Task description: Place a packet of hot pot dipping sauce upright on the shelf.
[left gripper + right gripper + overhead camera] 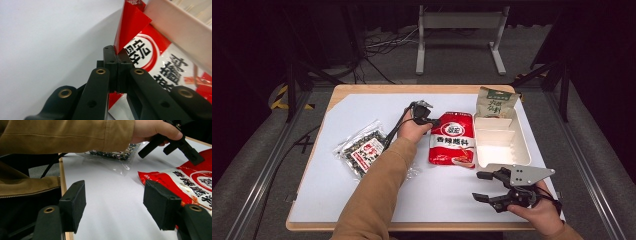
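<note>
Currently the left gripper (433, 121) has its jaws clamped on the top-left corner of the red sauce packet (453, 145); in the left gripper view the pads (110, 60) are pressed together with the red corner (130, 25) sticking up between them. Packet lies flat on the white table sheet (362, 107), its right edge just beside the white divided tray (502, 142). A green-labelled pouch (495, 104) leans at the tray's far end. A clear bag of dark bits (363, 150) sits left of the left forearm, well apart from the red packet. Right gripper (486, 186) is near the table's front right, below the tray, jaws wide and holding nothing; in its own view the pads (75, 205) frame bare sheet and the packet's edge (190, 186).
</note>
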Demonstrator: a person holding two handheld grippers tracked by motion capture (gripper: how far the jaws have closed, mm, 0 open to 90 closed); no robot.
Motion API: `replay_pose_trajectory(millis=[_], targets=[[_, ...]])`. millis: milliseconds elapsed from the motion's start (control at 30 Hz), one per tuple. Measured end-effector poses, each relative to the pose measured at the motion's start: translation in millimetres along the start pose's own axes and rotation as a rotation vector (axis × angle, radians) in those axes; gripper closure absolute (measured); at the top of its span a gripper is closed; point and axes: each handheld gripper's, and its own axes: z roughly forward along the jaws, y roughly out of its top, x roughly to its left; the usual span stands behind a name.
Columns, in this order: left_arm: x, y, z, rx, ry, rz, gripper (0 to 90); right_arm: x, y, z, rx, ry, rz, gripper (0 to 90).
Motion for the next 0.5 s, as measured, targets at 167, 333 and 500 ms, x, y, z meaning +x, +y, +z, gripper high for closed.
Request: replay_pose_trajectory(millis=[167,333,500], targets=[[-4.7,4.7,-16.0,0.017,-0.008,0.035,89.1,-1.1,1.2,-1.9,0.008,0.001,0.005,41.9],[-9.5,2.6,-36.9,-0.016,-0.02,0.034,89.1,-2.3,1.9,-4.8,0.032,0.0,0.025,48.3],[-18.4,1.7,-59.7,-0.055,-0.044,0.043,89.2,-4.5,4.1,-9.1,0.014,-0.023,0.01,53.0]])
